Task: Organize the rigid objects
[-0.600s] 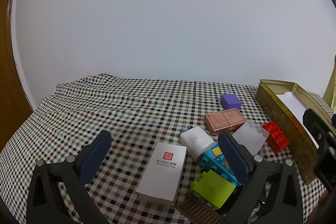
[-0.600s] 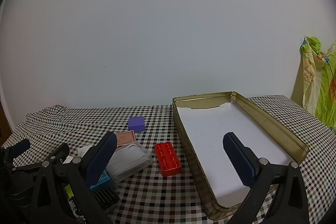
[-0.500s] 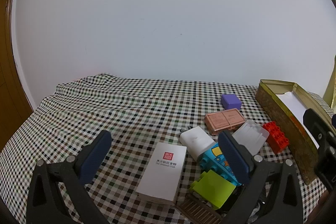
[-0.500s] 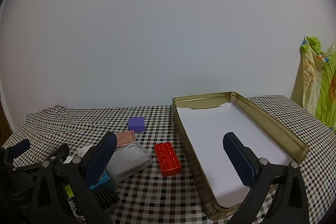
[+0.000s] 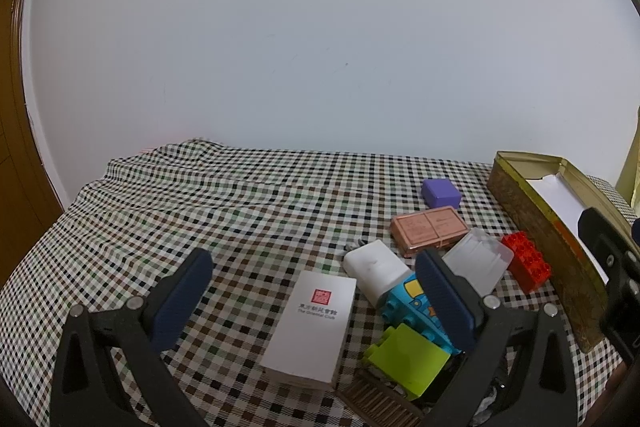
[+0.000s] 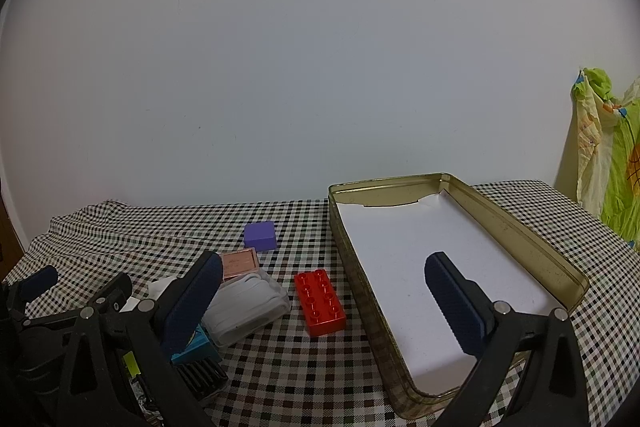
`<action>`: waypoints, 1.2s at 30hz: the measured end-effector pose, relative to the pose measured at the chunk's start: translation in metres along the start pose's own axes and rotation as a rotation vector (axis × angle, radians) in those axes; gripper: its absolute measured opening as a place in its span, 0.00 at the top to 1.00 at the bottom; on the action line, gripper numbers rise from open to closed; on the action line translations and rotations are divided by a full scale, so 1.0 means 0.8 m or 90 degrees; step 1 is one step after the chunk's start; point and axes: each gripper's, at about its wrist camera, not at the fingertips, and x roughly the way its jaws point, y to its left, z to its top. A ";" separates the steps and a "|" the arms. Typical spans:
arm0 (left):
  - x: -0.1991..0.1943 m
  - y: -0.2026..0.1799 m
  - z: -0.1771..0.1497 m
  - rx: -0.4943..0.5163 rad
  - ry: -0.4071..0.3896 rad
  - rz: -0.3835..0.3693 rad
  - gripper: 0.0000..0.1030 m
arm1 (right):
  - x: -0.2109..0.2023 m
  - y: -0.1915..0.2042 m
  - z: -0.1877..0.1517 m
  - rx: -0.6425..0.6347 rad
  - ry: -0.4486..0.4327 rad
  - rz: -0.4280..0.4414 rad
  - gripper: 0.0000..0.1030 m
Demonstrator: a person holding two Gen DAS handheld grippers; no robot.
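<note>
Loose items lie on a checked cloth: a white card box (image 5: 312, 325), a white block (image 5: 374, 267), a blue toy brick (image 5: 416, 307), a lime brick (image 5: 408, 357), a copper case (image 5: 430, 230), a clear plastic case (image 6: 248, 301), a purple cube (image 6: 260, 235) and a red brick (image 6: 319, 303). A gold tin (image 6: 520, 239) with a white lining stands open on the right. My left gripper (image 5: 316, 291) hangs open above the card box. My right gripper (image 6: 324, 291) is open too, above the red brick and the tin's left wall. Neither holds anything.
A dark ribbed comb-like object (image 5: 376, 401) lies at the near edge below the lime brick. A plain wall closes off the back. A wooden door edge (image 5: 16, 107) is at far left, and a yellow-green printed cloth (image 6: 608, 155) hangs at far right.
</note>
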 end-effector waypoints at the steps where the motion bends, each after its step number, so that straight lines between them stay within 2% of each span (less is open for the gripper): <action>1: 0.000 0.000 0.000 0.000 0.000 0.000 0.00 | 0.000 0.000 0.000 0.000 0.000 0.000 0.00; 20: 0.000 0.000 0.000 -0.001 0.001 0.001 0.00 | 0.000 0.007 0.000 0.000 0.002 0.000 0.00; 36: 0.002 -0.003 0.000 0.004 0.009 0.003 0.00 | 0.002 0.005 0.001 0.003 0.021 0.022 0.00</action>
